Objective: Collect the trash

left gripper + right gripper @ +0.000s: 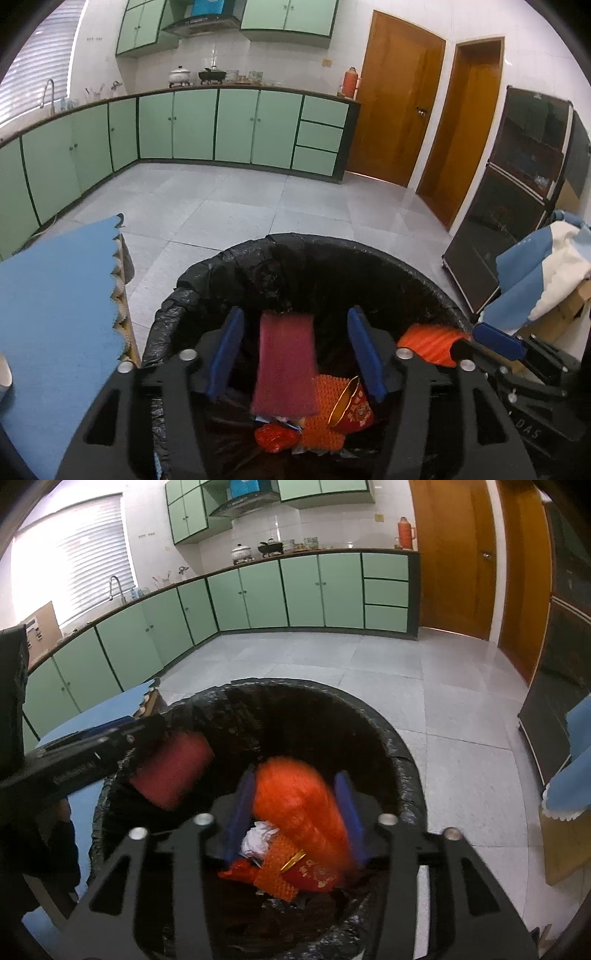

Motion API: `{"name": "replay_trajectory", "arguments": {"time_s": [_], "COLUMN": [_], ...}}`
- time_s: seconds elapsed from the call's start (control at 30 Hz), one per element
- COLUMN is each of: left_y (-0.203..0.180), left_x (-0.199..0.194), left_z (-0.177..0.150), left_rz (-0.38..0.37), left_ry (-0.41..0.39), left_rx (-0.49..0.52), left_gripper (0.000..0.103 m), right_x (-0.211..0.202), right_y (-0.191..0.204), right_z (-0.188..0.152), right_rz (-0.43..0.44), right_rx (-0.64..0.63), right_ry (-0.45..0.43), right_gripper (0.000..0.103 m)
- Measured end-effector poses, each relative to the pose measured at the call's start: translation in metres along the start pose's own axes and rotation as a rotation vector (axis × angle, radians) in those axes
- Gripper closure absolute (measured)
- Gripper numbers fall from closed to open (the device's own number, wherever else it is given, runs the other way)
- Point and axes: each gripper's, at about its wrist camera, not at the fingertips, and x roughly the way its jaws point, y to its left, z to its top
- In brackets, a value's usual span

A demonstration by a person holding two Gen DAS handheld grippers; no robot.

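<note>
A: Trash first. What's over the bin?

B: Two pieces. A dark red foam pad, blurred, sits between the fingers of the left gripper, above the open mouth of the black-lined bin. Blue pads stand apart with gaps on both sides of the pad; nothing pinched.

A: And the right one?

B: An orange foam net, also blurred, lies between the fingers of the right gripper. Fingers are spread; I cannot tell whether the net touches either pad. It hangs over the bin too.

A: Inside the bin?

B: Orange mesh sheet, a red packet with gold trim, a small red wrapper, and a crumpled white tissue seen from the right wrist.

A: Grippers relative to each other?

B: Side by side over the bin. From the right wrist, the left gripper comes in from the left with the red pad at its tip.

A: Surroundings?

B: Blue cloth-covered table just left of the bin. Grey tile floor beyond. Green cabinets along the far wall, wooden doors far right, dark glass cabinet at right.
</note>
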Motion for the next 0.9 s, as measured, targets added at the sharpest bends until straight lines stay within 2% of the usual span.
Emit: {"name": "replay_trajectory", "arguments": {"time_s": [0.07, 0.13, 0.2, 0.4, 0.53, 0.73, 0.9], "left_y": [0.006, 0.010, 0.014, 0.041, 0.069, 0.118, 0.164], "left_x": [-0.003, -0.008, -0.015, -0.059, -0.098, -0.155, -0.196], "left_z": [0.002, 0.004, 0.006, 0.014, 0.005, -0.020, -0.046], "left_rz": [-0.011, -0.009, 0.001, 0.081, 0.160, 0.295, 0.426], "left_ry": [0.003, -0.004, -0.015, -0.089, -0.126, -0.147, -0.153], "left_rx": [-0.014, -0.029, -0.033, -0.051, -0.058, -0.102, -0.140], "left_gripper": [0.040, 0.038, 0.038, 0.031, 0.030, 0.028, 0.028], "right_x": [-0.001, -0.003, -0.009, -0.031, -0.045, -0.053, -0.043], "right_y": [-0.002, -0.003, -0.004, 0.011, 0.033, 0.088, 0.144], "right_z": [-0.002, -0.001, -0.001, 0.005, 0.010, 0.017, 0.016], "right_rz": [-0.012, -0.031, -0.051, -0.030, 0.010, 0.111, 0.195], "right_rx": [0.006, 0.011, 0.023, 0.053, 0.039, 0.002, -0.041], "right_ry": [0.001, -0.003, -0.011, -0.052, -0.077, -0.085, -0.055], "right_gripper": [0.041, 0.024, 0.016, 0.014, 0.013, 0.012, 0.012]}}
